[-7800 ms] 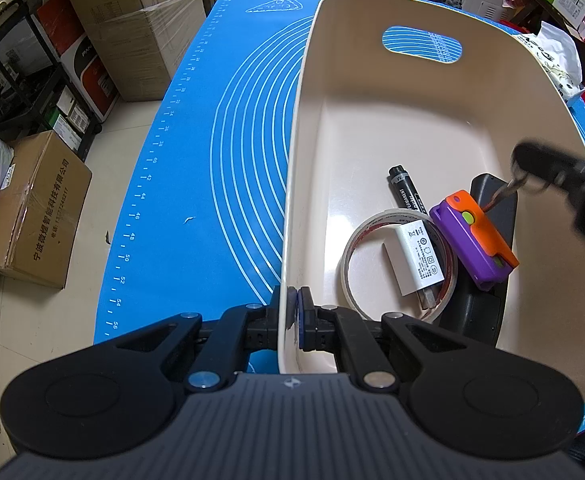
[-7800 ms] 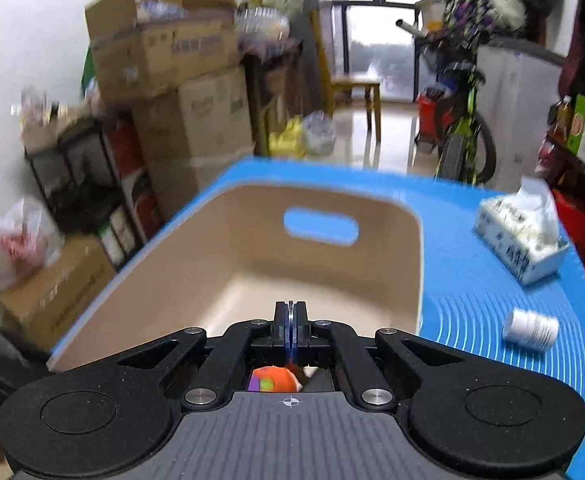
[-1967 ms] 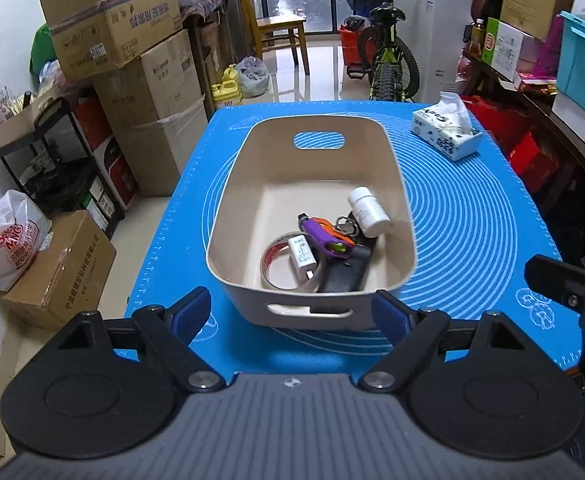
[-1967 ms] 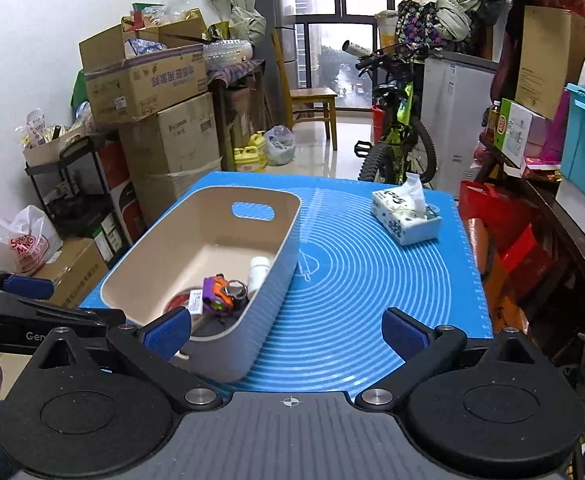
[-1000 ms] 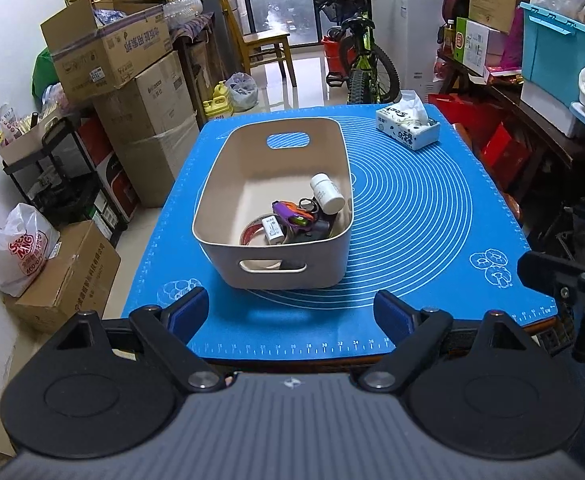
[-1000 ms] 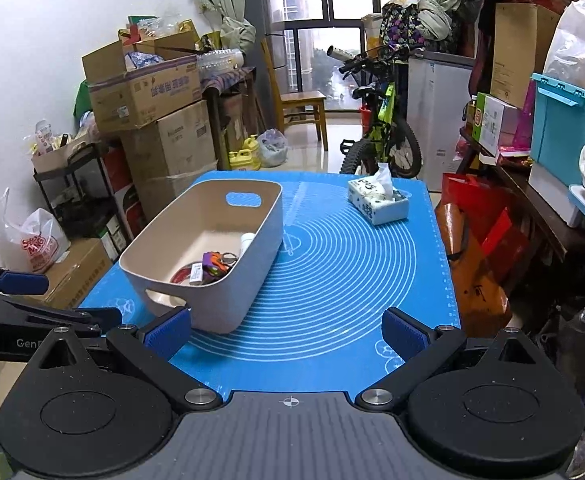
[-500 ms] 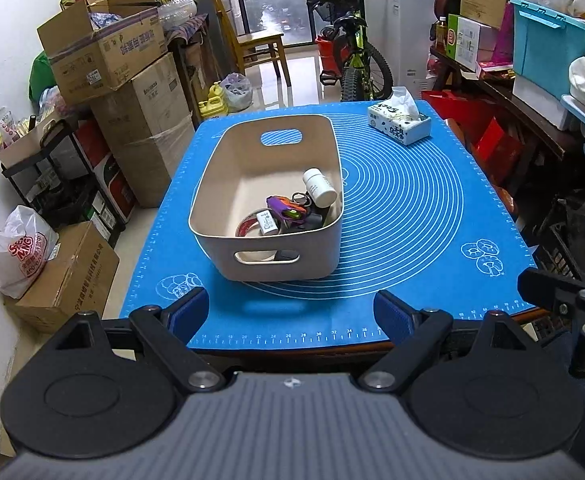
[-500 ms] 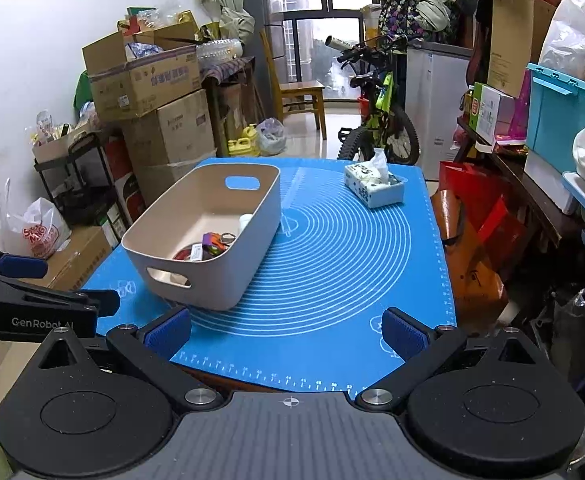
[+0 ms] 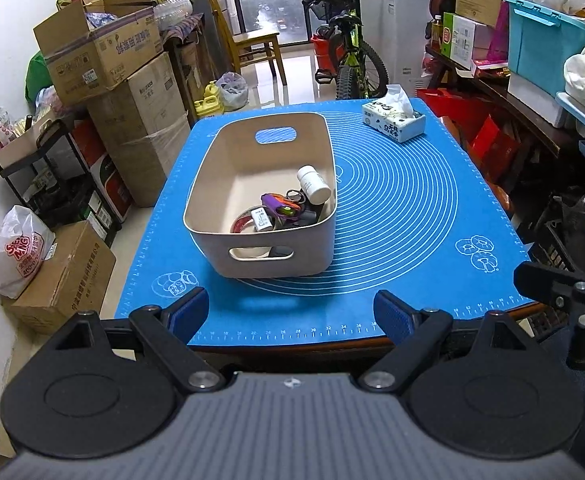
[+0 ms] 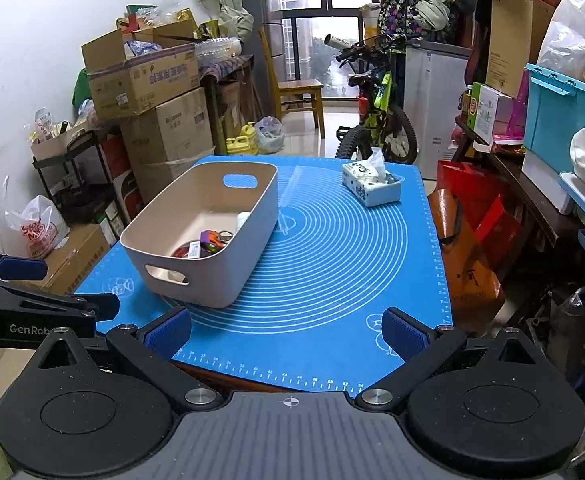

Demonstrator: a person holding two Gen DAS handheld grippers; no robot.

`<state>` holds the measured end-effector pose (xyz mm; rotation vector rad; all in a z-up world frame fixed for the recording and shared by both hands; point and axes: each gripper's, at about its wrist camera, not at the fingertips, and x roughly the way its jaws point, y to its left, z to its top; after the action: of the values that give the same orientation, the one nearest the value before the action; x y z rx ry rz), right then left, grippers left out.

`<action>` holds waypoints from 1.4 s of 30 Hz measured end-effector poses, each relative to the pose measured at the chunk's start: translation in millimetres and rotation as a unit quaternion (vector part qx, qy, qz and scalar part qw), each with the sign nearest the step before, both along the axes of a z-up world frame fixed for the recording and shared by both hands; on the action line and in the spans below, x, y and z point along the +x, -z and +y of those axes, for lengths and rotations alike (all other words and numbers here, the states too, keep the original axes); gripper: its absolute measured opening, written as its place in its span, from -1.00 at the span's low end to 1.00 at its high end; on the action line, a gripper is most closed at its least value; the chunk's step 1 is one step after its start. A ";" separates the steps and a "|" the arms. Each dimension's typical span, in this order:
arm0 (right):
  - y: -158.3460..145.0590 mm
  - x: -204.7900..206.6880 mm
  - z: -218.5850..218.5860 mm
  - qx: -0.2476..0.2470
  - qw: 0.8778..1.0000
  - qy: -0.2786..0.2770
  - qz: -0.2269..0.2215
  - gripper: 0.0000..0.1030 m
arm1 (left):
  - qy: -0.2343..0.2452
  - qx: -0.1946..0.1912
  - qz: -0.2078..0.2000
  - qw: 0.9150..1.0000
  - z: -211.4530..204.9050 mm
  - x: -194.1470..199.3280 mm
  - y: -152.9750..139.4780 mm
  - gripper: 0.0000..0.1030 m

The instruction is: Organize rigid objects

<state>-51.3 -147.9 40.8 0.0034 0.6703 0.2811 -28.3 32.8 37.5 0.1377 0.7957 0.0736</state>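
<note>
Tissue box [image 9: 393, 121] on blue mat [image 9: 404, 216]; bicycle [image 10: 376, 120] beyond; cardboard boxes [image 9: 108, 60] left.

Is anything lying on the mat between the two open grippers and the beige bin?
Nothing visible. Bare blue mat lies between the left gripper, the right gripper and the beige bin; the tissue box sits at the far corner.

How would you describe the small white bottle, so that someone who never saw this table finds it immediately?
Start at the blue mat and find the beige bin standing on it. Look inside, at the right wall, on the heap of small items. The white bottle lies tilted there, the only plain white cylinder, beside the purple and orange tool.
</note>
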 end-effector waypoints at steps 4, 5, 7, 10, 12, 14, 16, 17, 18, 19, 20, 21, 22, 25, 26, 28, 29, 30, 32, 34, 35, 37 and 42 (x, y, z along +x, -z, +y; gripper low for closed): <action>0.2 -0.1 -0.5 0.001 1.000 0.001 0.000 0.95 | 0.000 0.000 0.000 1.000 -0.2 0.2 0.0 0.73; 0.2 -0.1 -0.8 0.001 1.000 0.002 0.000 0.95 | 0.001 0.000 -0.001 1.000 -0.8 -0.2 0.4 0.73; 0.8 0.0 -1.0 0.002 1.000 0.003 0.001 0.95 | 0.002 -0.001 0.000 1.000 -1.5 -0.2 1.1 0.73; 0.8 0.0 -1.3 0.003 1.000 0.003 0.000 0.95 | 0.003 -0.001 0.000 1.000 -2.9 -0.2 1.5 0.73; 0.9 0.4 -1.4 0.002 1.000 0.004 0.001 0.95 | 0.004 -0.001 0.000 1.000 -3.5 0.4 1.7 0.73; 0.6 0.2 -2.2 0.003 1.000 0.005 0.002 0.95 | 0.006 0.000 0.001 1.000 -5.3 0.1 2.0 0.73; 0.5 0.0 -1.7 0.004 1.000 0.006 0.001 0.95 | 0.007 0.000 0.001 1.000 -5.3 0.4 1.0 0.73; 0.3 -0.2 -1.8 0.004 1.000 0.006 0.001 0.95 | 0.007 0.000 0.000 1.000 -5.5 0.4 1.1 0.73; 0.4 -0.2 -2.1 0.004 1.000 0.006 0.001 0.95 | 0.008 0.000 0.000 1.000 -5.4 0.3 1.1 0.73; 0.3 -0.3 -2.2 0.004 1.000 0.006 0.001 0.95 | 0.008 -0.001 0.000 1.000 -5.7 0.3 0.6 0.73; 0.2 -0.2 -2.4 0.004 1.000 0.006 0.002 0.95 | 0.008 -0.001 0.000 1.000 -6.0 0.4 0.1 0.73; 0.4 0.0 -2.3 0.004 1.000 0.006 0.002 0.95 | 0.008 -0.001 -0.001 1.000 -6.1 0.6 -0.6 0.73; 0.5 -0.3 -2.6 0.004 1.000 0.007 0.002 0.95 | 0.009 -0.001 -0.001 1.000 -6.1 0.6 -0.5 0.73; 0.4 -0.2 -3.1 0.004 1.000 0.007 0.002 0.95 | 0.009 -0.001 0.000 1.000 -6.1 0.5 -0.3 0.73; 0.3 -0.1 -3.2 0.004 1.000 0.007 0.002 0.95 | 0.009 -0.001 0.000 1.000 -6.9 0.5 -0.3 0.73; 0.5 -0.1 -3.4 0.004 1.000 0.007 0.002 0.95 | 0.009 -0.001 0.000 1.000 -6.5 0.6 -0.7 0.73; 0.4 -0.1 -3.4 0.004 1.000 0.007 0.003 0.95 | 0.008 -0.001 -0.001 1.000 -7.3 0.6 -0.7 0.73; 0.5 0.0 -3.6 0.004 1.000 0.007 0.004 0.95 | 0.008 -0.001 -0.001 1.000 -7.0 0.7 -0.8 0.73; 0.8 -0.3 -4.2 0.004 1.000 0.007 0.004 0.95 | 0.008 -0.001 0.000 1.000 -7.8 0.9 -0.9 0.73; 0.9 -0.3 -4.0 0.003 1.000 0.007 0.004 0.95 | 0.009 -0.002 0.000 1.000 -7.4 0.7 -1.1 0.73; 0.8 -0.3 -4.1 0.003 1.000 0.007 0.003 0.95 | 0.009 -0.001 -0.001 1.000 -7.0 0.7 -1.2 0.73; 1.7 -0.7 -4.6 0.004 1.000 0.008 0.003 0.95 | 0.009 -0.003 -0.002 1.000 -5.9 1.0 -1.6 0.73; 1.6 -0.3 -4.1 0.004 1.000 0.008 0.004 0.95 | 0.009 -0.003 -0.003 1.000 -6.9 0.9 -2.4 0.73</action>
<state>-51.7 -152.0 39.2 0.0174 0.6764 0.2680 -27.4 26.0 39.9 0.1380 0.7892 0.0547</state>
